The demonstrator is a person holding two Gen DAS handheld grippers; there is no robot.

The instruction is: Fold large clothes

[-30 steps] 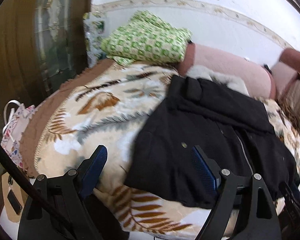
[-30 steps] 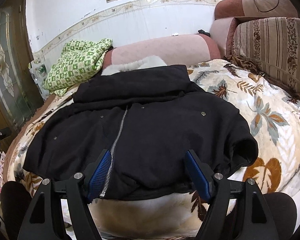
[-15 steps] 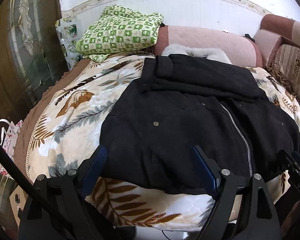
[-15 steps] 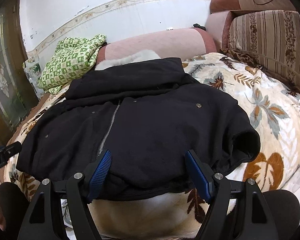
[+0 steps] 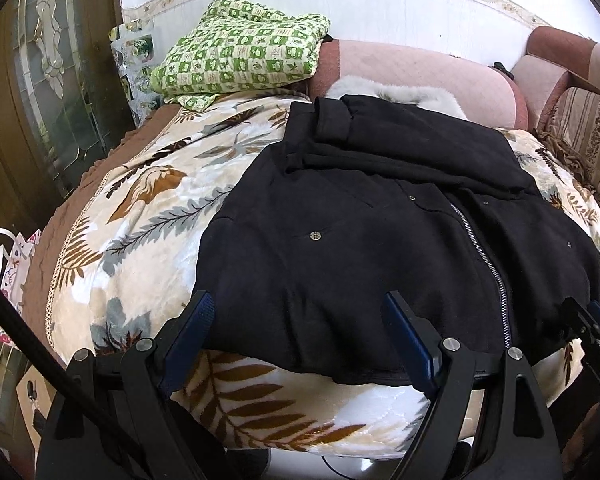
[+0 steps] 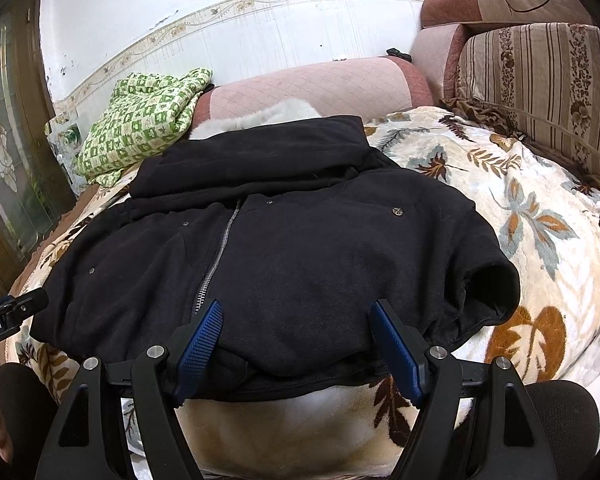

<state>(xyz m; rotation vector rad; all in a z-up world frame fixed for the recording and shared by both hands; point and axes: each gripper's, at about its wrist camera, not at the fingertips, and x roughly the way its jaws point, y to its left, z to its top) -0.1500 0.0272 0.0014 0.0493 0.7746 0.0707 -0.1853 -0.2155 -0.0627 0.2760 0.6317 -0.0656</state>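
Your black coat (image 5: 380, 216) lies spread front-up on the leaf-print blanket (image 5: 148, 216) of the bed, zipper closed, fur-trimmed hood toward the pink bolster. Both your left claw (image 5: 300, 340) and right claw (image 6: 296, 344) hang released at its near hem, gripping nothing. You look set for the first fold: close each claw on the hem, then carry it toward the hood.

black zipped coat (image 6: 300, 248) flat on blanket, fur hood folded.
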